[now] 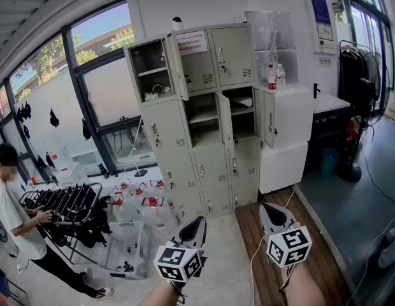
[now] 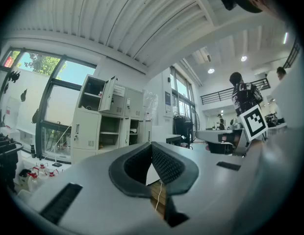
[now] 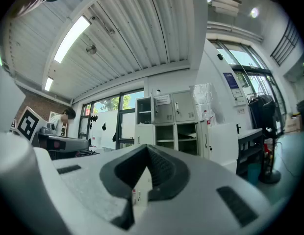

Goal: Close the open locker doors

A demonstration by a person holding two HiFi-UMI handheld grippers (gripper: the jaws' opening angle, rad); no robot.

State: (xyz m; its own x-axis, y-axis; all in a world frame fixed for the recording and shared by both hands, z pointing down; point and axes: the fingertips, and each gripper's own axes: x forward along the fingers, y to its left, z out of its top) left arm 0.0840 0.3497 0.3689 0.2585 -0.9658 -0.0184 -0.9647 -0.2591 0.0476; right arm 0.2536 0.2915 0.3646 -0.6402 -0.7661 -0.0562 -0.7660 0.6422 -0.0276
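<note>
A bright room with tall windows [image 1: 99, 75] holds a grey bank of lockers [image 1: 164, 127], which stands on the floor against the far wall, between the windows and a white cabinet [image 1: 290, 139]. Three doors hang open. One is the top-left door [image 1: 176, 65]. The other two are in the second row: the middle door [image 1: 225, 121] and the right door [image 1: 269, 118], which swings out in front of the cabinet. The other doors look shut. A person [image 1: 13, 215] stands at a rack [image 1: 64, 203] by the floor's left edge, and water jugs [image 1: 146, 206] sit near the foot of the bank.

The left claw [image 1: 197, 222] and right claw [image 1: 269, 208] are held low and level, aimed at the lockers but well apart from them. Each has its jaws pressed together on nothing.

The step in hand seems to be the approach, since no door is touched yet. The next move likely calls for walking up to the bank, setting a closed claw against the outer face of one open door, and pushing it through its swing until it sits flush. The hinge side of each door needs care, because each one swings a different way.
</note>
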